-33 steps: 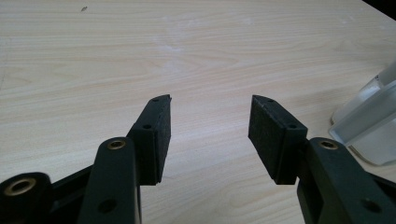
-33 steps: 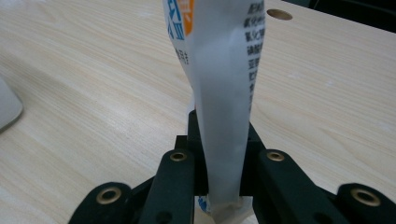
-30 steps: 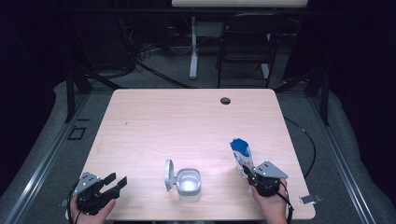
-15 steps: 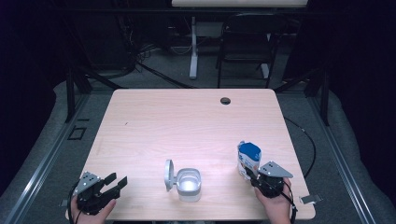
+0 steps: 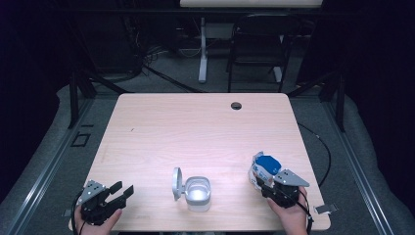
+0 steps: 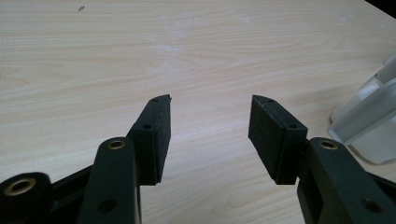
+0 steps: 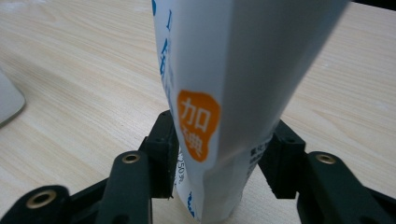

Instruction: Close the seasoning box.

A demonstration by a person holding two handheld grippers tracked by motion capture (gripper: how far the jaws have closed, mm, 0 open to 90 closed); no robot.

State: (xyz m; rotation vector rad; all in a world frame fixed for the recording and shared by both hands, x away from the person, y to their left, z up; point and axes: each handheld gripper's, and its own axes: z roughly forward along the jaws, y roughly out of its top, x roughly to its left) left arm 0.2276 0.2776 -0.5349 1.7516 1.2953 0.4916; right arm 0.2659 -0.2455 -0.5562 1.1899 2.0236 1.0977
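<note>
A white pouch with a blue top and an orange label (image 5: 264, 166) stands upright on the wooden table (image 5: 195, 127) near its front right. My right gripper (image 5: 262, 182) sits just behind the pouch (image 7: 233, 93), whose lower part is between the jaws. The jaws have just been opening, and the pads (image 7: 163, 144) stand slightly off its pinched base. A small white container with its round lid flipped open (image 5: 198, 192) sits at front centre. My left gripper (image 5: 122, 190) rests open at the front left corner with nothing between its pads (image 6: 161, 135).
The container's edge (image 6: 373, 126) shows at the right in the left gripper view, and its lid (image 7: 9, 102) at the left in the right gripper view. A dark cable hole (image 5: 236, 105) lies near the table's far edge. A chair and desk legs stand beyond the table.
The right jaws have spread apart around the pouch. The pouch has settled slightly toward the near right and looks fuller. The left gripper has not moved.
</note>
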